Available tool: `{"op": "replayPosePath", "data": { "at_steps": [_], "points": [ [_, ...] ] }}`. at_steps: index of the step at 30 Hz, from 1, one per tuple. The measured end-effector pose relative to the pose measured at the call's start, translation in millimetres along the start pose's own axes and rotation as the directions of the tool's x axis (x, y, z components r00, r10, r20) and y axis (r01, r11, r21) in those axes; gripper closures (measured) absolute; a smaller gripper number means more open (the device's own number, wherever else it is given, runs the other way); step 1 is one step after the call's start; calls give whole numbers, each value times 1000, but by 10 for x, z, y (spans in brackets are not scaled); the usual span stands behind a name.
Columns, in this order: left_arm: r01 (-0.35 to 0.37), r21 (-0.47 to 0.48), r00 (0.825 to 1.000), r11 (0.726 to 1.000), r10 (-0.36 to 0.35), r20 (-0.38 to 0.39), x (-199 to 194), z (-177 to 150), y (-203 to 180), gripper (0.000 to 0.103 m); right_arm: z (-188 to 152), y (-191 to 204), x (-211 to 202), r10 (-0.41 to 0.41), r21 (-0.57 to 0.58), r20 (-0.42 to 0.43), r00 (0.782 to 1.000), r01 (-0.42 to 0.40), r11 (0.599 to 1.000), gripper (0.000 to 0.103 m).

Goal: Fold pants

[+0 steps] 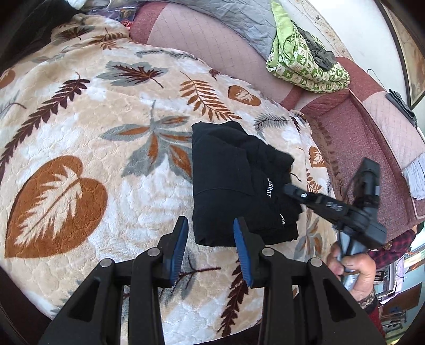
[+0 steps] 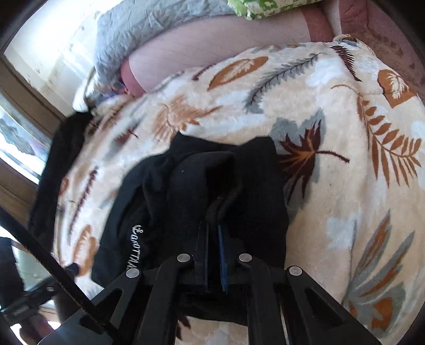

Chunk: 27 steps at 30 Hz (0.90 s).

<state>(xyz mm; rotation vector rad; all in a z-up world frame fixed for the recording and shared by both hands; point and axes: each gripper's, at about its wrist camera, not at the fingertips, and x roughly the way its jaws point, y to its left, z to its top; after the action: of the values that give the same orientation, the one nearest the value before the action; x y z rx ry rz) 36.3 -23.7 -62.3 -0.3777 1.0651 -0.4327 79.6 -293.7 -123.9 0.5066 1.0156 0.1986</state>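
Observation:
The black pants (image 1: 225,183) lie folded into a compact bundle on a leaf-patterned blanket (image 1: 79,119), with white lettering on their right side. My left gripper (image 1: 211,225) is open and empty, just in front of the bundle's near edge. My right gripper (image 1: 289,189) reaches in from the right and touches the bundle's right side. In the right wrist view the right gripper (image 2: 212,228) is shut on a fold of the pants (image 2: 202,180), with the cloth bunched up between its fingers.
The blanket (image 2: 345,132) covers a bed. A pink quilted sofa back (image 1: 207,45) curves behind it, with a grey quilt (image 1: 239,24) and a green patterned cloth (image 1: 305,63) on top. Another dark cloth (image 2: 61,159) lies at the blanket's left edge.

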Motion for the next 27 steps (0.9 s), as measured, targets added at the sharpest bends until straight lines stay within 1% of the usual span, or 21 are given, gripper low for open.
{"op": "replayPosePath", "data": {
  "at_steps": [3, 5, 7, 10, 13, 15, 16, 18, 19, 20, 21, 22, 24, 25, 27],
  "points": [
    [-7, 15, 1000, 1000, 7, 1, 1, 13, -43, 70, 25, -27, -179, 16, 8, 53, 998, -17, 1000, 96],
    [-10, 32, 1000, 999, 10, 2, 6, 39, -84, 70, 23, -33, -255, 5, 2, 79, 997, -5, 1000, 97],
    [-14, 54, 1000, 998, 14, 1, 31, 79, -143, 66, -9, -80, -318, -26, 5, 92, 995, 26, 1000, 97],
    [-25, 94, 1000, 995, 26, -3, 132, 152, -256, 65, -61, -292, -334, -75, 56, 85, 994, 70, 996, 97],
    [-28, 140, 999, 990, 33, -28, 353, 221, -415, 65, -89, -474, -262, -115, 90, 57, 992, 110, 990, 96],
    [-23, 159, 998, 987, 32, -49, 482, 237, -495, 65, -94, -573, -158, -100, 123, 28, 995, 96, 988, 88],
    [-18, 170, 998, 985, 28, -57, 549, 240, -536, 65, -94, -616, -158, -95, 149, 29, 995, 90, 985, 85],
    [-29, 194, 997, 980, 42, -65, 666, 230, -580, 65, -86, -686, -267, -81, 203, 71, 994, 66, 977, 84],
    [-45, 202, 996, 978, 61, -72, 728, 219, -583, 65, -73, -693, -341, -95, 215, 100, 990, 71, 974, 82],
    [-62, 206, 994, 977, 79, -77, 780, 202, -574, 65, -55, -676, -434, -125, 219, 135, 983, 93, 971, 81],
    [-75, 209, 993, 975, 93, -78, 823, 186, -556, 65, -28, -635, -523, -135, 209, 172, 976, 98, 973, 80],
    [-83, 212, 992, 974, 101, -77, 844, 175, -543, 64, -7, -594, -576, -122, 197, 195, 973, 84, 977, 80],
    [-96, 212, 991, 973, 114, -74, 882, 144, -504, 63, 72, -472, -629, -23, 156, 225, 974, -12, 988, 80],
    [-98, 207, 991, 973, 115, -71, 894, 132, -479, 61, 123, -414, -588, 49, 132, 216, 975, -79, 988, 80],
    [-98, 201, 991, 975, 113, -66, 901, 120, -453, 59, 200, -371, -450, 146, 126, 178, 973, -170, 977, 80]
  ]
}}
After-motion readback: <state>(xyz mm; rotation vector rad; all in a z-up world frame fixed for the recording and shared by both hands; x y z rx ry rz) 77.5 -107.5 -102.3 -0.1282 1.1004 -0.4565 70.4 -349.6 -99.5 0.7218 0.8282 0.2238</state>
